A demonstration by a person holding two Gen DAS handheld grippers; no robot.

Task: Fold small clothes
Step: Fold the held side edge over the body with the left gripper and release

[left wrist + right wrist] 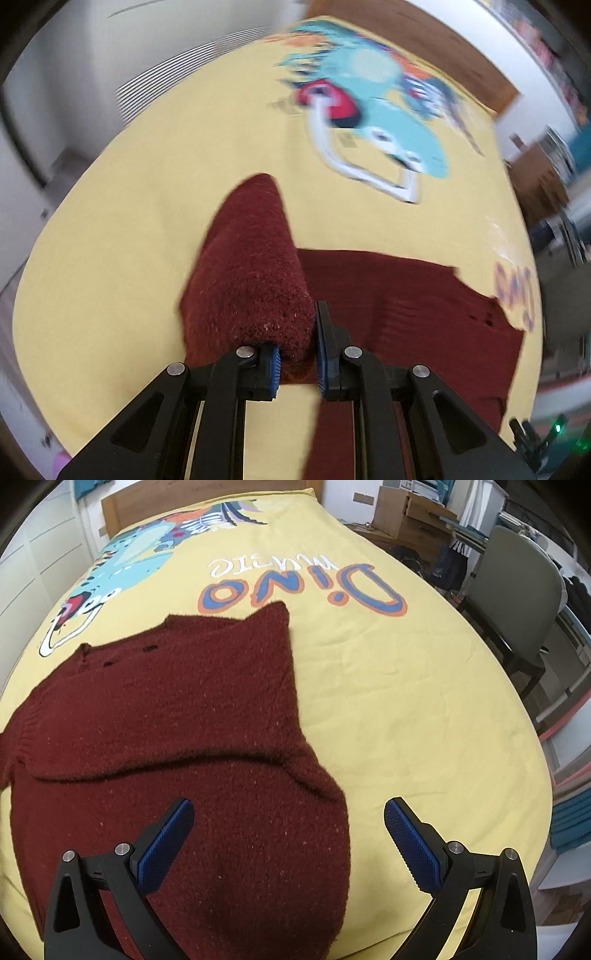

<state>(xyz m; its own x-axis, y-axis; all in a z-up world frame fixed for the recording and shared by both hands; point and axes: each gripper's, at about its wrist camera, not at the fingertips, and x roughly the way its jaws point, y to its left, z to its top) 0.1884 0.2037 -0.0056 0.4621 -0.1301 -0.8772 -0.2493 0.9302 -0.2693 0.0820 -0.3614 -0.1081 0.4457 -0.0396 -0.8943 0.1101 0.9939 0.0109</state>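
A dark red knitted sweater lies on a yellow dinosaur-print bedspread. One side of it is folded over the body. In the left wrist view my left gripper is shut on a bunched fold of the sweater, lifted above the rest of the garment. That view is blurred by motion. In the right wrist view my right gripper is open and empty, just above the sweater's near right part. Its left fingertip is over the knit, its right fingertip over bare bedspread.
The bed has a wooden headboard at the far end. White cupboard doors stand to the left. A grey chair and wooden drawers stand to the right of the bed. The bedspread surrounds the sweater.
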